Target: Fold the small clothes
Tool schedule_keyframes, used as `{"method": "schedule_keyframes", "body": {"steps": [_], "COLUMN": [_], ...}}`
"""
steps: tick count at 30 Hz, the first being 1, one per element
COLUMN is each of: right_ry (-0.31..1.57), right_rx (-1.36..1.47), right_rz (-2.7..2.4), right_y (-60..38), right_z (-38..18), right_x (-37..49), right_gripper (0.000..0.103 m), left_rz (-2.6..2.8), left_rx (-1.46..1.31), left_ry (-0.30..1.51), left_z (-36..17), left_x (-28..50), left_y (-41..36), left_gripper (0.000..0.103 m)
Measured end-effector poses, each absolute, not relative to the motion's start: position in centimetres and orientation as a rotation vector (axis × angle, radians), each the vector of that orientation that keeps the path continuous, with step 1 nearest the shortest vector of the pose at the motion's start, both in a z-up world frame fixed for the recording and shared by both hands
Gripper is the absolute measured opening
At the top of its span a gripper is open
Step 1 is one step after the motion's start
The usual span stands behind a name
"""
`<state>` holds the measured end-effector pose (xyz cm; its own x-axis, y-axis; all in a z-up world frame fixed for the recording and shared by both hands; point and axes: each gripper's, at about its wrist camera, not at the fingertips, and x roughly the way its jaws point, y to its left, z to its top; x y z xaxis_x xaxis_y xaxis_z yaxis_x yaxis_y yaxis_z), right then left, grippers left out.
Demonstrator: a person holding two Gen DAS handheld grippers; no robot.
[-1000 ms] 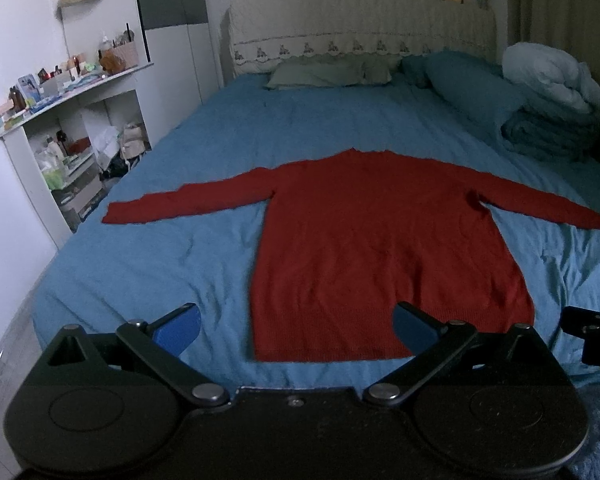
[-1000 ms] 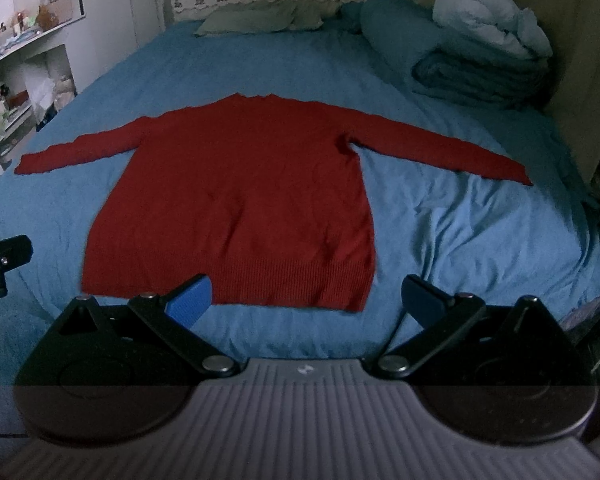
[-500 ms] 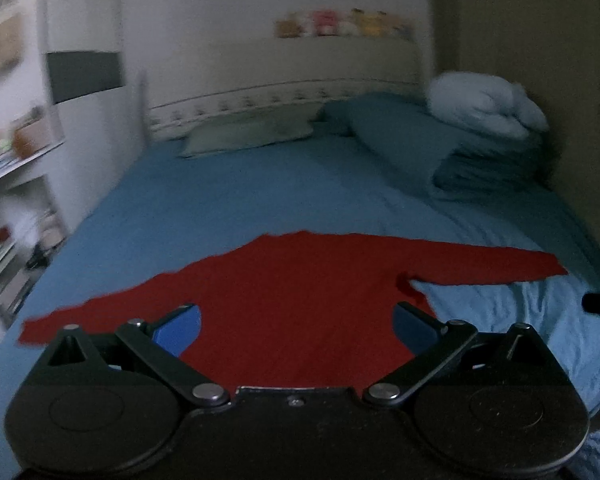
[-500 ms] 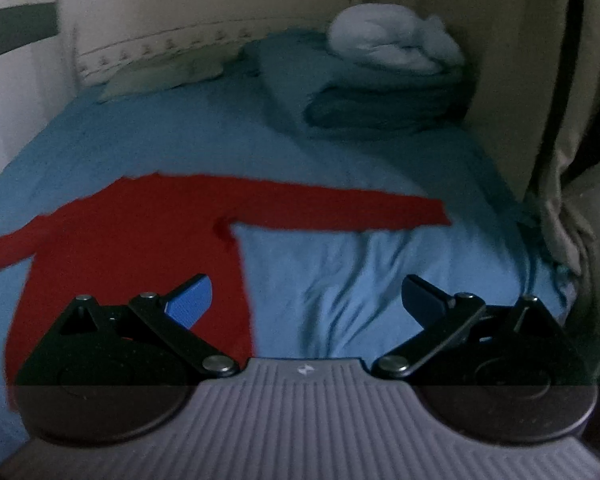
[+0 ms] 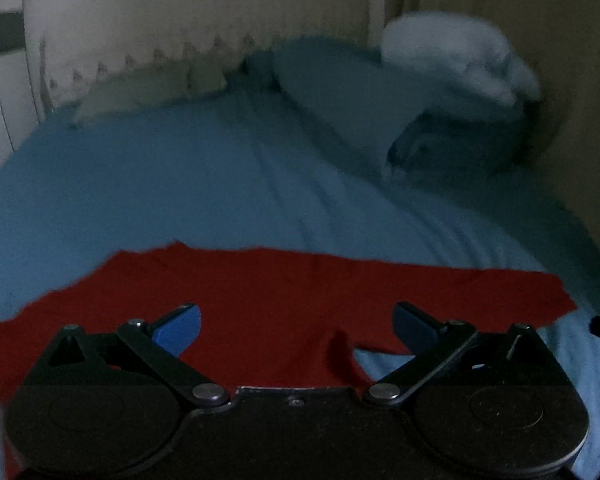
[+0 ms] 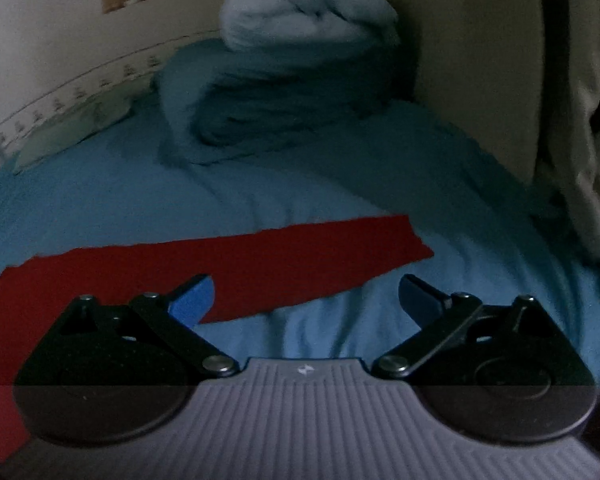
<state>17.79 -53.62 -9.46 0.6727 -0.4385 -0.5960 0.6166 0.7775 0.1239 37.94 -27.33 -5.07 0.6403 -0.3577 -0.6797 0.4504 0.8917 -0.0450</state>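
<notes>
1. Both claws wide open, holding nothing: left gripper [image 5: 296, 326] frames the armpit area of the red sweater [image 5: 260, 292], lower centre of left wrist view; right gripper [image 6: 306, 298] sits lower centre of its own view, w/ its left blue pad over the sleeve [image 6: 236, 264] and its right pad over bare blue sheet [image 6: 340, 208].
2. Change vs 1 s ago: then both cams saw the whole sweater spread flat from the foot of the bed. Now both have swung right and moved in low; hem is out of sight, only shoulder line + right sleeve show.
3. Sleeve cuff lies mid-right in each view, flat on the sheet, untouched.
4. Sweater itself looks unmoved, no crease or fold made yet.
5. Meaning, my read: approach phase for a first fold, likely right sleeve brought in over the body. Task barely begun.
6. Bkgd: folded blankets [image 6: 284, 92] upper centre of right view, pillow [image 5: 148, 96] upper left of left view, both well apart from the sweater. Frames blurred, so fine detail is unsure.
</notes>
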Motion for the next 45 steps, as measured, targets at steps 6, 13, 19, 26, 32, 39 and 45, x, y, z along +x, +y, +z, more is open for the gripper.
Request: {"method": "schedule_keyframes", "body": {"steps": [6,13,19,26,32,39,45], "right_ry": [0.595,0.552,0.526,0.505,0.418,0.302,0.389], "right_rx": [0.414,0.484,0.48,0.413,0.365,0.35,0.275], "right_rz": [-0.639,-0.696,-0.776,-0.705,-0.522,-0.168,0.175], "right_y": [-59.0,-62.4,-64.0,-61.7,-56.0,-42.5,-25.8], "right_z": [-16.4,-20.5,-20.8,-18.0,-12.1,-5.2,-9.1], "right_x": [20.8,22.5,23.7,25.6,29.4,36.9,43.4], "right_gripper": [0.089,0.072,0.025,0.021,0.021,0.021,0.021], "left_rz": [-0.42,-0.376,-0.339,-0.315,-0.336,-0.275,-0.105], "left_rx": [0.056,0.073,0.137,0.215,0.112,0.097,0.052], "left_ry": [0.889,0.983,0.969,0.975,0.974,0.842,0.793], "left_z": [-12.2,-17.1,-18.8,-19.2,-15.8,-9.7,-9.9], "left_x": [44.5,48.2,49.9,50.6,50.4,48.4,46.4], "left_y": [-29.1,-30.2,-31.0,-32.5,-28.0,-16.4,-4.0], "left_gripper": [0.102,0.099,0.097,0.102,0.101,0.103,0.103]}}
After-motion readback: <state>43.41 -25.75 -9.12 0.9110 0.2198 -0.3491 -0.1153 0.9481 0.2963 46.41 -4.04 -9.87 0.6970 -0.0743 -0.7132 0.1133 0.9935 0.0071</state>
